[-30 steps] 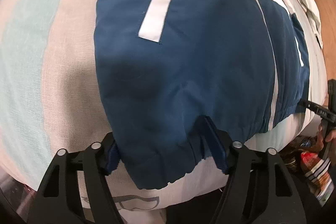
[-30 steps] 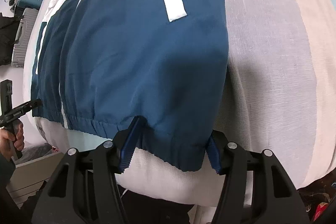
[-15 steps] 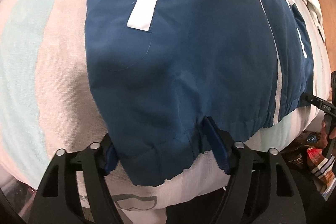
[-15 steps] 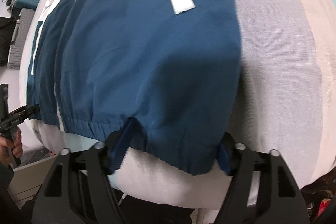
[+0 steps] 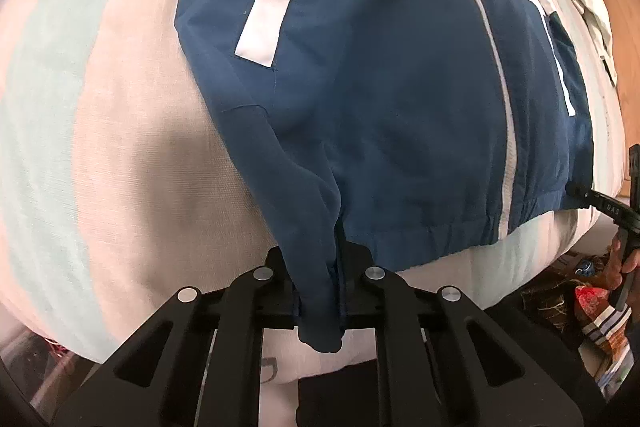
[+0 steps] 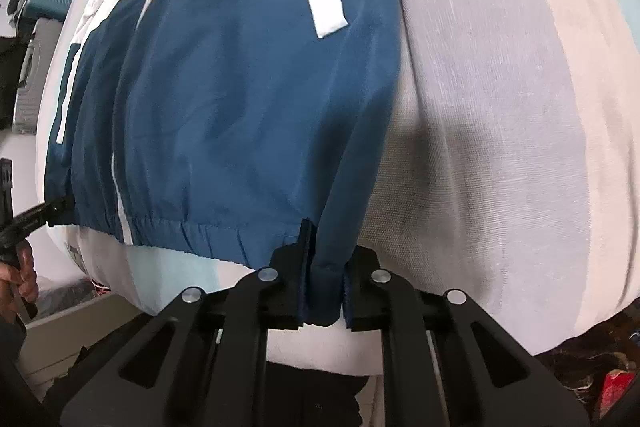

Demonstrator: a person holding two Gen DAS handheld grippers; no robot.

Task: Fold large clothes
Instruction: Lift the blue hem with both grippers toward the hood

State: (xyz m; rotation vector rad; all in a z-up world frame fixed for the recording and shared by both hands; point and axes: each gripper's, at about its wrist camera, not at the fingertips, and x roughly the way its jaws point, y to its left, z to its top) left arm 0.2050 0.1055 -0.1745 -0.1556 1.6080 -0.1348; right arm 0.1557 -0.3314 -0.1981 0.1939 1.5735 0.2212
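The blue-and-white jacket (image 5: 392,99) is lying flat on the striped bed (image 5: 100,163), its elastic hem (image 6: 180,229) reaching the near edge. The left tool (image 5: 320,301) and right tool (image 6: 322,297), jaws just having closed, are each pinching 1 hem corner. Bare bedding is lying open beside both sleeves; the collar end is cut off.

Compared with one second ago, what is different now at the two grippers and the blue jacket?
Both grippers have just closed on the jacket's bottom hem: the left gripper and the right gripper stood open around it before, and now each pinches a bunch of blue cloth. Near the left gripper the fabric is gathered into a raised fold. The jacket otherwise lies spread on the striped bedding as before.
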